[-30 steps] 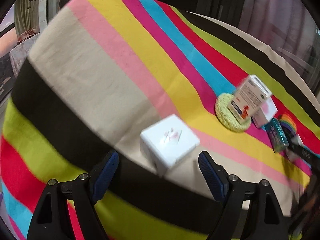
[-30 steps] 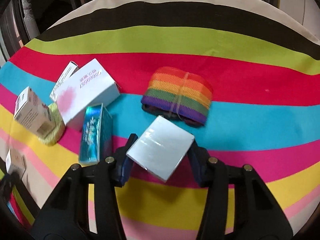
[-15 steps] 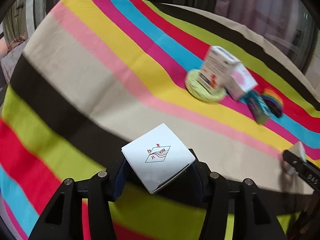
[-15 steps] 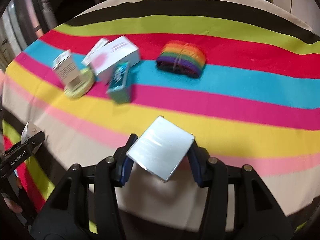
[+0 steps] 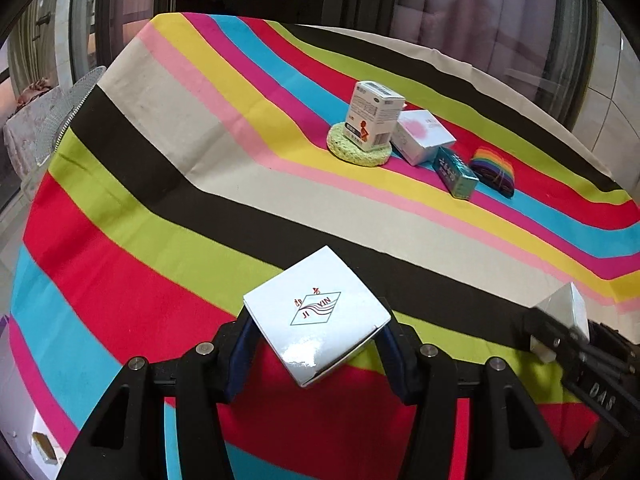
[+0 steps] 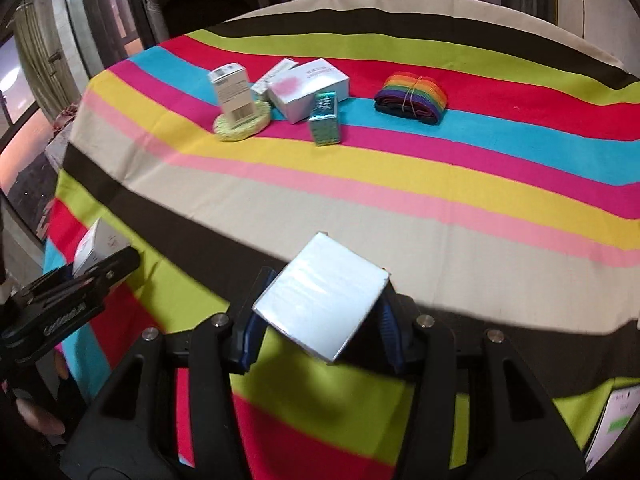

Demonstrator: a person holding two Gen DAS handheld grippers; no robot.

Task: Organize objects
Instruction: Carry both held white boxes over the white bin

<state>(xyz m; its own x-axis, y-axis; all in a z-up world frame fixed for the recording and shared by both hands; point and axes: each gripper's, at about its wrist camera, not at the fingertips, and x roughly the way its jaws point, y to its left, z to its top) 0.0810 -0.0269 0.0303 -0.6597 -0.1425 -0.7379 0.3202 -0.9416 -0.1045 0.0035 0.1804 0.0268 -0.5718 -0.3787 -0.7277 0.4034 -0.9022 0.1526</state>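
My left gripper point(image 5: 316, 344) is shut on a white box with a red and blue logo point(image 5: 316, 312), held above the striped tablecloth point(image 5: 160, 160) near its front edge. My right gripper point(image 6: 320, 320) is shut on a silvery flat box point(image 6: 322, 300), also lifted over the cloth. Each gripper shows in the other's view: the right one at the right edge point(image 5: 568, 332), the left one at the left edge point(image 6: 80, 280). Farther back a white carton point(image 5: 374, 114) stands on a yellow round sponge point(image 5: 358, 150), beside a white box with a pink blotch point(image 5: 422, 136), a teal box point(image 5: 456, 172) and a rainbow strap roll point(image 5: 494, 168).
The cloth drapes over the table's near edge in both views. A fan grille point(image 5: 68, 112) stands off the table's left side. A narrow white carton point(image 6: 276, 76) lies behind the pink-blotched box point(image 6: 308, 88). A person's fingers point(image 6: 40, 416) show at the lower left.
My left gripper closed on the white logo box and lifted it, then drew back toward the table's front. My right gripper, holding the silvery box, also pulled back from the cluster.
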